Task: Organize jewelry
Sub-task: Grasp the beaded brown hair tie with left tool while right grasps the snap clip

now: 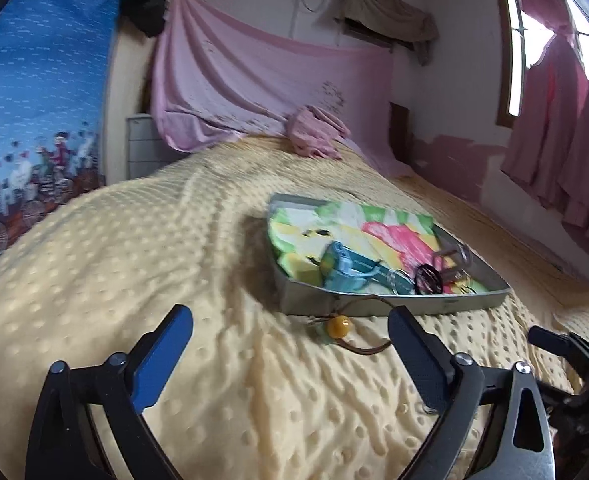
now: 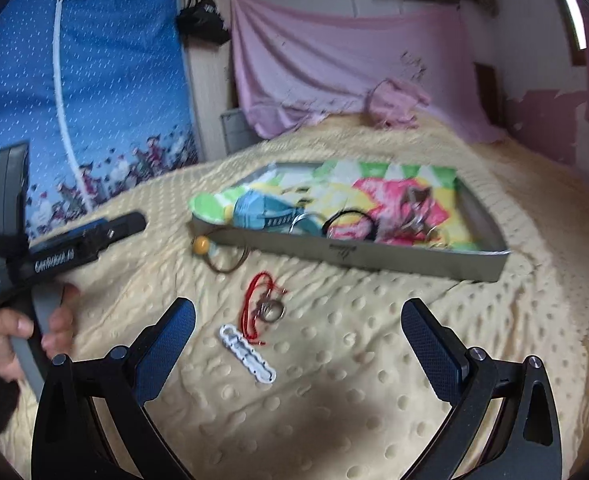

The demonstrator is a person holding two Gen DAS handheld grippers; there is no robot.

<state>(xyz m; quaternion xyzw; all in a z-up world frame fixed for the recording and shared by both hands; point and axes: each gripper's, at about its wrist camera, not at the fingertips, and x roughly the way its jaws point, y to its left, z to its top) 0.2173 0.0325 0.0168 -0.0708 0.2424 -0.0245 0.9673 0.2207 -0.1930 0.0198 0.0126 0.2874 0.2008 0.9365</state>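
A grey tray lined with bright patterned paper sits on the yellow bedspread; it holds a black hair tie, clear rings and a metal piece. A brown cord with an amber bead lies against the tray's near wall. In the right wrist view a red string with metal rings and a white hair clip lie on the spread. My left gripper is open and empty just short of the bead cord. My right gripper is open and empty above the clip.
The dotted yellow bedspread covers the bed. A pink cloth bundle lies at the far end, pink sheet behind it. A blue zipped wardrobe stands on the left. The hand holding the left gripper shows at the right wrist view's left edge.
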